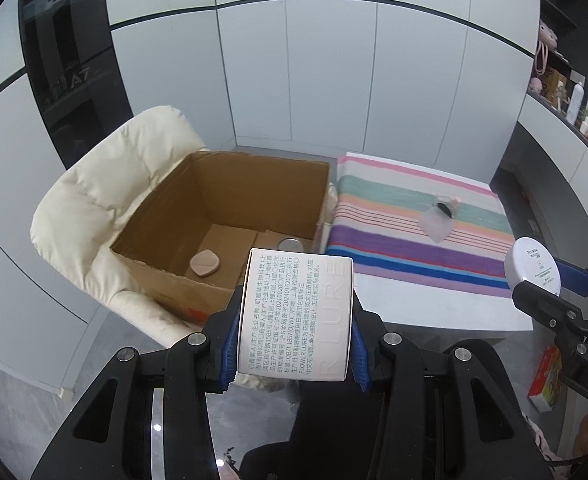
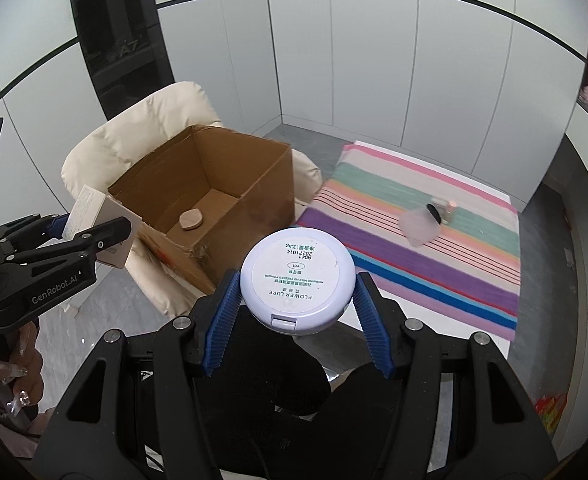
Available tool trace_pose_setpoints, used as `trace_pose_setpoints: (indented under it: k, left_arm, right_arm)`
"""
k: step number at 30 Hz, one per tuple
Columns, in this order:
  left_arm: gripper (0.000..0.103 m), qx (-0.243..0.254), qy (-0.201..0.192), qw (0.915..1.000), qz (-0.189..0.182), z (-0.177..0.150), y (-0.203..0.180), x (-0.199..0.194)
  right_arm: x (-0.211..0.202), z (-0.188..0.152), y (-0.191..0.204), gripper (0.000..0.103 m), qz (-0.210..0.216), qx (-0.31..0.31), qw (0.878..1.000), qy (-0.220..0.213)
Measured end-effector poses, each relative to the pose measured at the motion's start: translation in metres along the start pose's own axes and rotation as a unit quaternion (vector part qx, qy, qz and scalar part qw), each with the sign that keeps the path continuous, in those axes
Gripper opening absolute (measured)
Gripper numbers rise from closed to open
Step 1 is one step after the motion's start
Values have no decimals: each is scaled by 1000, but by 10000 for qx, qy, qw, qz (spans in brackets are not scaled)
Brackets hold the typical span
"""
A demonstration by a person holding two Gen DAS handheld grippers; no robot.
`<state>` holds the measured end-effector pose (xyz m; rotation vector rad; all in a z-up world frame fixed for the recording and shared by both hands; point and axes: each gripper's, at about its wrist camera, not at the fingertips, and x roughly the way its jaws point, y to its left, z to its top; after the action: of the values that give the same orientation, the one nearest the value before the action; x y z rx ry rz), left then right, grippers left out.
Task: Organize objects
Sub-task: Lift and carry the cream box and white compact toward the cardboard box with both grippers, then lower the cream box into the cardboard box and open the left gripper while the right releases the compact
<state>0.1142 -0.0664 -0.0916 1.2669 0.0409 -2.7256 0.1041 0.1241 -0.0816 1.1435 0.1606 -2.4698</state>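
My left gripper (image 1: 296, 354) is shut on a white printed box (image 1: 297, 316), held in the air near the front edge of an open cardboard box (image 1: 229, 184). The cardboard box (image 2: 229, 168) holds a beige puff (image 1: 205, 263) and a round silver-topped item (image 1: 289, 245). My right gripper (image 2: 298, 320) is shut on a round white powder compact (image 2: 298, 280), held above the table edge, right of the cardboard box. The compact also shows in the left wrist view (image 1: 534, 266). The left gripper with its white box shows in the right wrist view (image 2: 93, 220).
The cardboard box rests on a cream padded chair (image 1: 93, 208). A striped cloth (image 1: 414, 240) covers a white table; on it lie a clear frosted item (image 1: 438, 224) and a small dark-capped bottle (image 1: 448, 206). Shelves with items stand at the far right (image 1: 566, 88). A colourful packet (image 1: 546, 380) lies on the floor.
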Motion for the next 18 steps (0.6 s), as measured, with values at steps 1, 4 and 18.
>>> trace_pose_setpoints:
  k: [1, 4, 18]
  left_arm:
    - [45, -7, -16, 10000, 16, 1, 3, 2]
    - [45, -52, -88, 9999, 128, 7, 14, 14]
    - [45, -115, -45, 9996, 247, 58, 38, 75]
  right_arm:
    - [3, 2, 3, 60, 0, -22, 10000, 7]
    - [14, 7, 8, 60, 4, -52, 10000, 35]
    - [80, 57, 23, 60, -30, -290, 9995, 95]
